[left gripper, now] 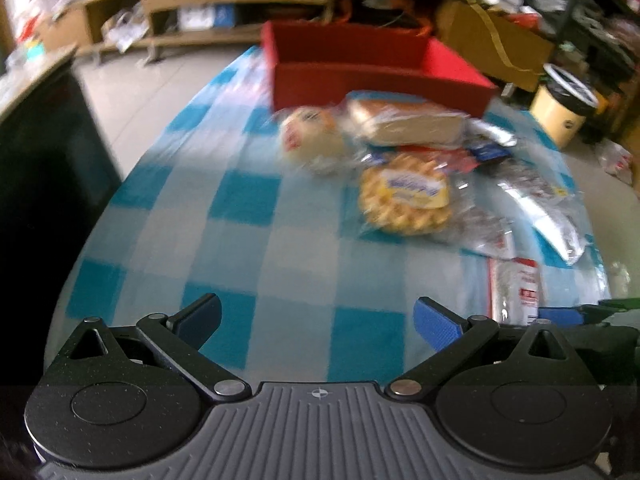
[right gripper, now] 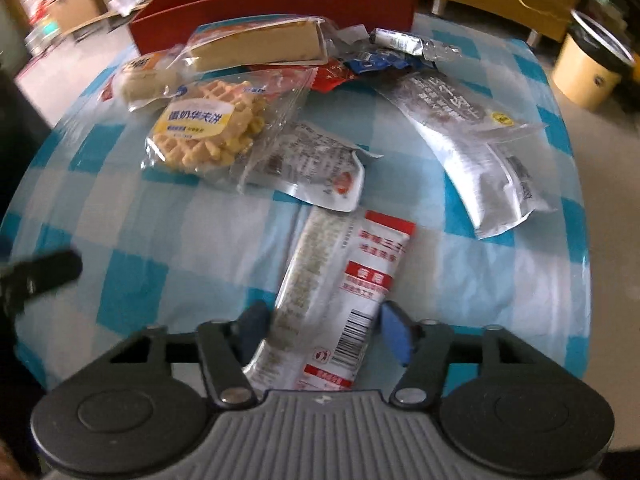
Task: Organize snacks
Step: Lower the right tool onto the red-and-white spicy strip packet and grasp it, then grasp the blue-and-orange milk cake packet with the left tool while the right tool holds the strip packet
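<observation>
A long white-and-red snack packet (right gripper: pixel 336 300) is being clamped between the two blue pads of the right tool (right gripper: pixel 324 330), lying lengthwise on the checked table (right gripper: pixel 160 232). Just beyond its far end, a silver sachet (right gripper: pixel 312 168) and a waffle pack (right gripper: pixel 208 128) are being seen; the red box (right gripper: pixel 280 4) is standing farthest ahead. The left tool (left gripper: pixel 318 320) is being held released, nothing between its pads.

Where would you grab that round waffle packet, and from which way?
By the waffle packet's clear flap on its near left corner, coming from above on the side with bare tablecloth. The round waffle bulges in the middle and looks wide for the jaws; a silver sachet crowds its right side and a bun pack sits behind.
</observation>
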`<state>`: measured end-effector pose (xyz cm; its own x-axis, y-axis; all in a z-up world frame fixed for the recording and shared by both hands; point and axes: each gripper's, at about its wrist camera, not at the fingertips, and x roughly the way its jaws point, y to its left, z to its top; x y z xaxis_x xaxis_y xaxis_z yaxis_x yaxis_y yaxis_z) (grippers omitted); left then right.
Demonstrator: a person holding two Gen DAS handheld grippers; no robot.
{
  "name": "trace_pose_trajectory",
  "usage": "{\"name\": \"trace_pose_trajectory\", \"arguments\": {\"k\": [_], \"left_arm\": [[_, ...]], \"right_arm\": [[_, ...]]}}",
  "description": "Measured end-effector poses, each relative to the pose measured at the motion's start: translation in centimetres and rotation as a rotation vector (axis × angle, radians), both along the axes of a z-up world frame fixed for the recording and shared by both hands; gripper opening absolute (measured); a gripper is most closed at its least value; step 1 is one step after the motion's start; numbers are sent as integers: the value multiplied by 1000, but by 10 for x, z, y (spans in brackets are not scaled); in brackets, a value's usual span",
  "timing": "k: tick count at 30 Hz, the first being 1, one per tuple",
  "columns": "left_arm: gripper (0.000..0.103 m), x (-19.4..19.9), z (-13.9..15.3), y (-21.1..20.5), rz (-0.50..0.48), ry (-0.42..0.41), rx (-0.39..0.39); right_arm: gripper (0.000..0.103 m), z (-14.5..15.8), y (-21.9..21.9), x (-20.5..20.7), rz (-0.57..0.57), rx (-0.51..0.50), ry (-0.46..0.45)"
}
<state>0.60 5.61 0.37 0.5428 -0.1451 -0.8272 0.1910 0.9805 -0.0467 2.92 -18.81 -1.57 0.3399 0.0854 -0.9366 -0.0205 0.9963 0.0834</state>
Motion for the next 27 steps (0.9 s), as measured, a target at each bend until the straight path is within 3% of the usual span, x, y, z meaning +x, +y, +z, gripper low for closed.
{"name": "trace_pose_trajectory", "arguments": {"k": [6, 11, 17, 24, 27], "left_arm": [[103, 7, 18, -17, -220, -158, 22], [102, 54, 33, -49, -412, -289, 149], [102, 126, 14, -96, -600, -212, 185], [99, 181, -24, -122, -682, -106, 236], [100, 192, -35, -125, -705, -29, 214]], "right_arm": [[52, -3, -24, -9, 97, 11, -13], [51, -5, -47, -12, 104, 103, -70], [50, -9, -71, -7, 34, 241, -91], [50, -8, -75, -6, 24, 272, -71], [50, -9, -78, -5, 11, 290, -64]]}}
